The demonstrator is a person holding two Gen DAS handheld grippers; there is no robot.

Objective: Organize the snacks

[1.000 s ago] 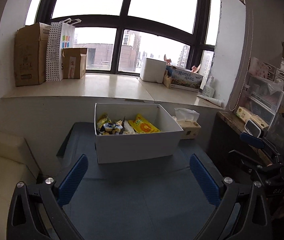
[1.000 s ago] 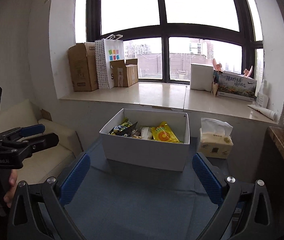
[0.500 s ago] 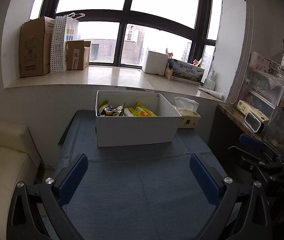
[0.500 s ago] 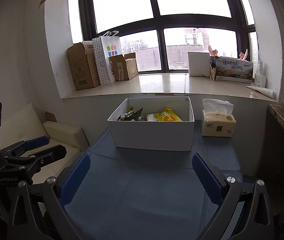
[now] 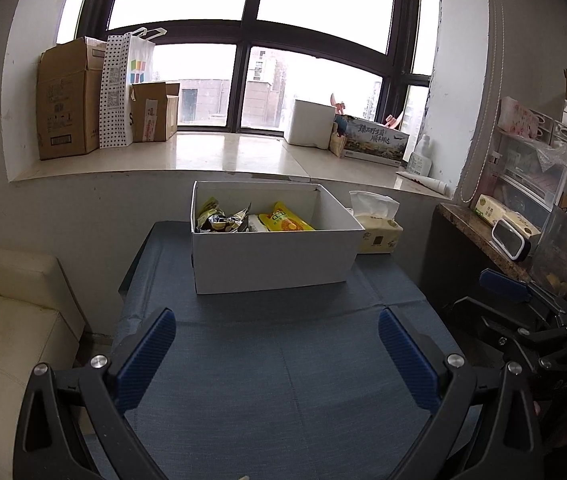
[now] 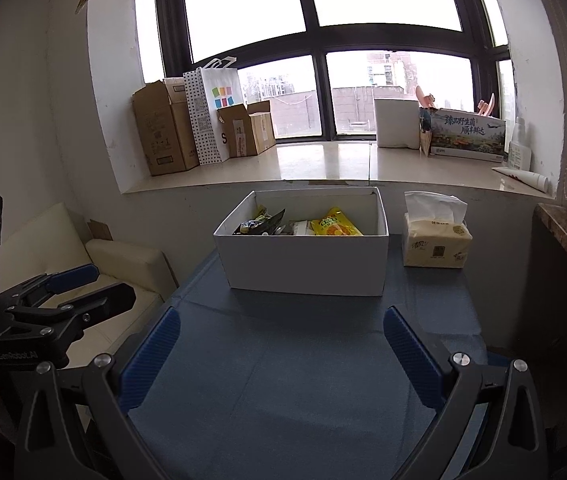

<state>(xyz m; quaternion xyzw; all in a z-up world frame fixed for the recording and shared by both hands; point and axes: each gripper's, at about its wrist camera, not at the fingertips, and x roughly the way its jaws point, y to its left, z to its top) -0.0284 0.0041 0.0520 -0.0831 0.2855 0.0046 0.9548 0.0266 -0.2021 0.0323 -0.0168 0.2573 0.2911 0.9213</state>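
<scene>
A white open box (image 5: 271, 258) (image 6: 307, 264) stands at the far end of a blue-covered table (image 5: 283, 372) (image 6: 303, 368). Inside it lie several snack packets: a yellow one (image 5: 288, 222) (image 6: 335, 227) and dark foil ones (image 5: 223, 222) (image 6: 259, 226). My left gripper (image 5: 275, 342) is open and empty, well back from the box over the table's near part. My right gripper (image 6: 281, 344) is likewise open with nothing between its fingers. Each gripper shows in the other's view: the right one (image 5: 523, 312) at the right edge, the left one (image 6: 71, 292) at the left edge.
A tissue pack (image 5: 375, 226) (image 6: 435, 238) sits right of the box. Behind is a windowsill (image 5: 223, 154) with cardboard boxes (image 5: 67, 104), a dotted paper bag (image 6: 213, 116) and a white container (image 6: 397, 122). A cream sofa (image 5: 7, 320) is left of the table, a cluttered stone shelf (image 5: 495, 236) right.
Both grippers have drawn back from the box, which now looks smaller and farther; more bare table shows in front of it. Both stay open and empty.
</scene>
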